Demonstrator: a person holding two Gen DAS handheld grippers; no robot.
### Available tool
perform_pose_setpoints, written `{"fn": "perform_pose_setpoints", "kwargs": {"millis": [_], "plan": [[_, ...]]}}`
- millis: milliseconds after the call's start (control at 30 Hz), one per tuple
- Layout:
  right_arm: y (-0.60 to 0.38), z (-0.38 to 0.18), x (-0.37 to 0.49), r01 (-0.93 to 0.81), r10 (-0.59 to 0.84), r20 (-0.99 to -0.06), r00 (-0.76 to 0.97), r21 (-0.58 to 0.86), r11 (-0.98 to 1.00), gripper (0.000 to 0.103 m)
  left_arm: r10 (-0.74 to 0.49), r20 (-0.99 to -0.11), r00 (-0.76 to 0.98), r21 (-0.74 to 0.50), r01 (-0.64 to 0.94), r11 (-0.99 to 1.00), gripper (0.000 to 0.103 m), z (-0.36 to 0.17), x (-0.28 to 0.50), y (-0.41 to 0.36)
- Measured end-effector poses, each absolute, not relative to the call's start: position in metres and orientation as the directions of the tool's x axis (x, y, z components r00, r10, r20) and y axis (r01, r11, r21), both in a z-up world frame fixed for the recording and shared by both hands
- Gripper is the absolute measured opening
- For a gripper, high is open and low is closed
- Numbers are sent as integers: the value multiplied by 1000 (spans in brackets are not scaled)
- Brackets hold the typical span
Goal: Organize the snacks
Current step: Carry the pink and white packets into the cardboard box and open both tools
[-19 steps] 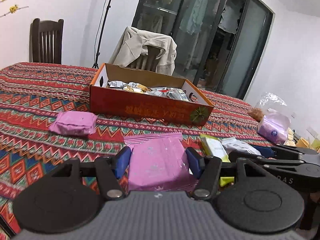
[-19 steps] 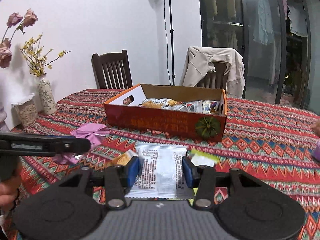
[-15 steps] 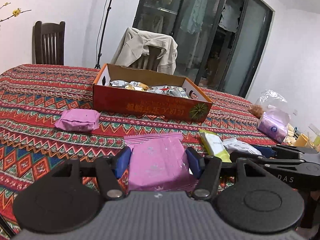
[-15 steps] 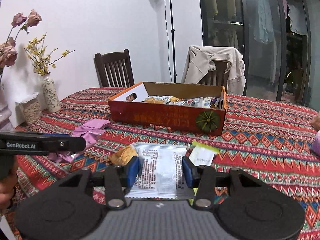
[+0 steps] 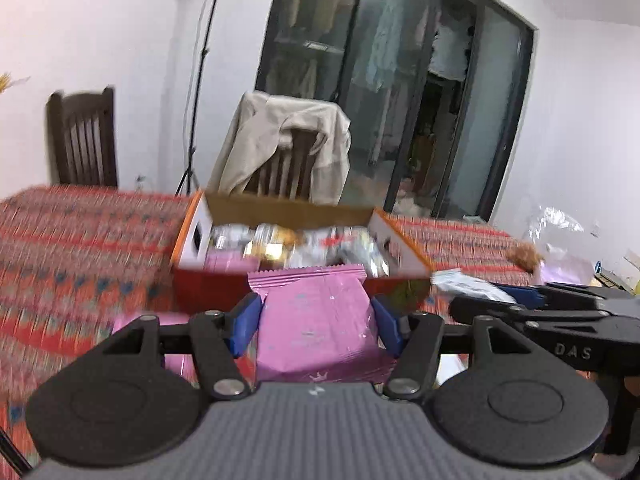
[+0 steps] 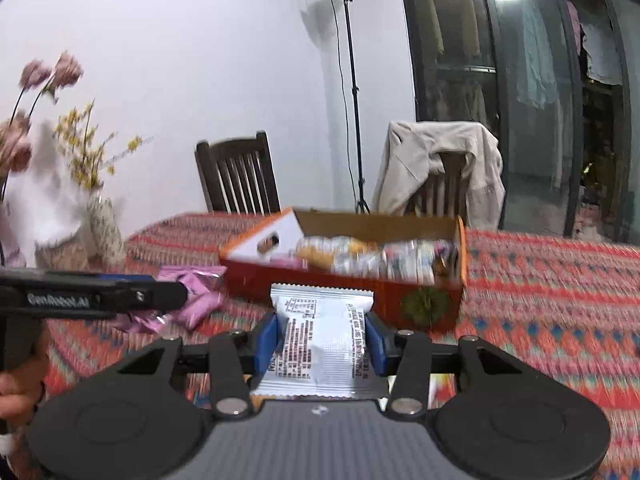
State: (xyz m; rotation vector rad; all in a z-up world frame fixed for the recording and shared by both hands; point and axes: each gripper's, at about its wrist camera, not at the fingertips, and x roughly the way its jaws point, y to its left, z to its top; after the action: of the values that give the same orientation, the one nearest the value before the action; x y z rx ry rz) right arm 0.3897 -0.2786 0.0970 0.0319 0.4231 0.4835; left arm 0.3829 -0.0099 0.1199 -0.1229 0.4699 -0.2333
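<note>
Pink wrapping fills the left claw [image 5: 316,322]: its blue pads pinch a pink snack packet [image 5: 316,328] by both side edges, with the crimped top seam pointing away toward the box [image 5: 304,280]. Gripping the sides keeps the packet flat and level, which should let it slide in over the near wall. The right claw [image 6: 322,338] pinches a white snack packet [image 6: 324,344] the same way, printed text up, just short of the box's near wall [image 6: 304,286].

That red cardboard box sits in the middle of the desk [image 6: 552,304] on a patterned cloth, already holding a jumble of wrapped snacks, so it looks like the collecting place. Both packets ride above the cloth, aimed at it, side by side; the two claws seem to be delivering together.

More pink packets [image 6: 192,300] lie loose on the cloth, left of the box and near it, so the sorting looks unfinished. Both views are blurred, and finer detail inside the box cannot be made out.
</note>
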Motion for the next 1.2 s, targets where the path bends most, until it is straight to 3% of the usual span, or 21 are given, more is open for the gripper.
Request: {"fn": "perform_pose_setpoints", "kwargs": {"millis": [167, 467, 600, 900, 1133, 1200], "plan": [[-271, 116, 482, -447, 477, -398, 783, 174, 878, 46, -231, -463, 856, -149, 182, 972, 62, 127, 466, -17], [-239, 73, 624, -344, 378, -566, 733, 170, 923, 46, -200, -548, 812, -161, 132, 978, 62, 88, 582, -16], [-229, 45, 653, -365, 431, -623, 652, 240, 900, 46, -210, -582, 786, -194, 117, 974, 62, 65, 603, -14], [-214, 25, 652, -341, 313, -686, 657, 99, 935, 50, -250, -615, 748, -226, 136, 965, 71, 40, 603, -17], [-224, 55, 632, -360, 345, -642, 685, 114, 926, 78, -255, -561, 787, -204, 167, 965, 75, 78, 576, -2], [-228, 71, 620, -354, 328, -613, 719, 83, 931, 79, -246, -539, 805, -188, 170, 967, 76, 95, 561, 3]]}}
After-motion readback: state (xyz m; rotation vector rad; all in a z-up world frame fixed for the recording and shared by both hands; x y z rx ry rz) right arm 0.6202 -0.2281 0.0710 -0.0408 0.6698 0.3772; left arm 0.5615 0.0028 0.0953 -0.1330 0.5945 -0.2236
